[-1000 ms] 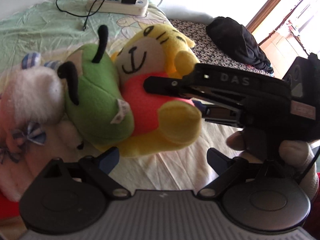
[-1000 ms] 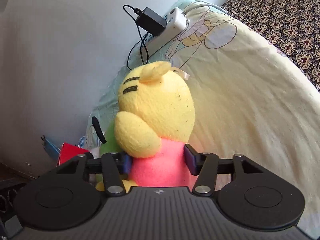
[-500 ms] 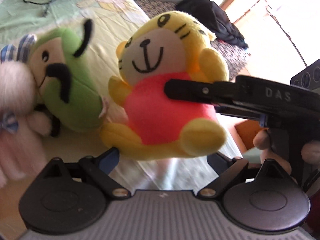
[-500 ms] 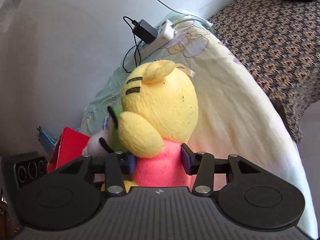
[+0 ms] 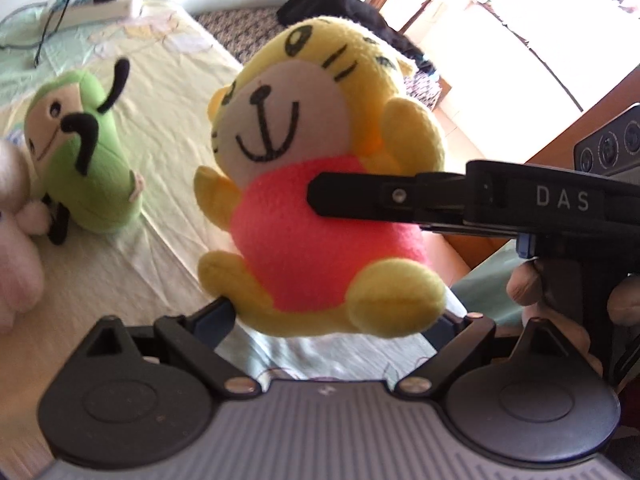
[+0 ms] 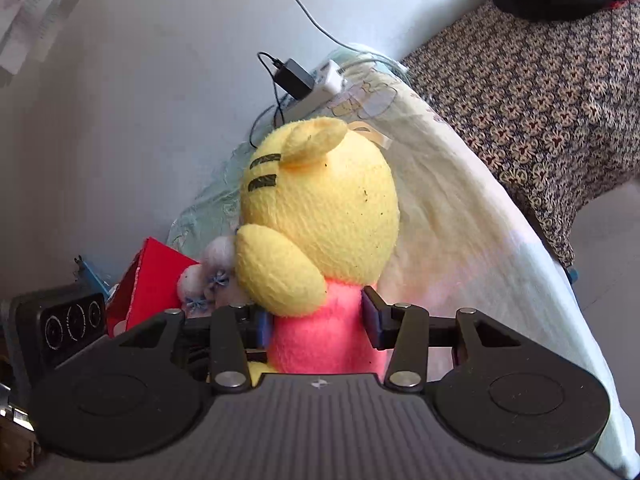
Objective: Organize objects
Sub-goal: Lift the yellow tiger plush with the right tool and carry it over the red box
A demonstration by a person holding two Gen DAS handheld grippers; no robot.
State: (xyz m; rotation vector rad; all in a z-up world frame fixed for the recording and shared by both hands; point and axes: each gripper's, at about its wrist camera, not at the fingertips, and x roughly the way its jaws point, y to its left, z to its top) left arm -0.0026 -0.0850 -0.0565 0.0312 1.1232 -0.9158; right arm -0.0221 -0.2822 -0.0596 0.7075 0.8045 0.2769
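A yellow tiger plush (image 5: 304, 208) with a pink belly hangs in the air above the bed, held from the right by my right gripper (image 5: 320, 196). From behind, the right wrist view shows the yellow tiger plush (image 6: 320, 216) with my right gripper (image 6: 318, 322) shut on its pink body. My left gripper (image 5: 332, 320) is open just below the plush's feet, holding nothing. A green plush (image 5: 86, 152) lies on the bed at left, beside a white fluffy plush (image 5: 16, 240).
A white power strip (image 5: 100, 4) with a black adapter and cables lies at the head of the bed. Black clothing (image 5: 352, 12) rests on a patterned blanket (image 6: 540, 100). A red box (image 6: 148, 276) stands near the wall. A hand (image 5: 532, 284) grips the right gripper's handle.
The right gripper has lifted the yellow tiger plush off the bed, up and away from the green plush. The green and white plushes stay on the bed.
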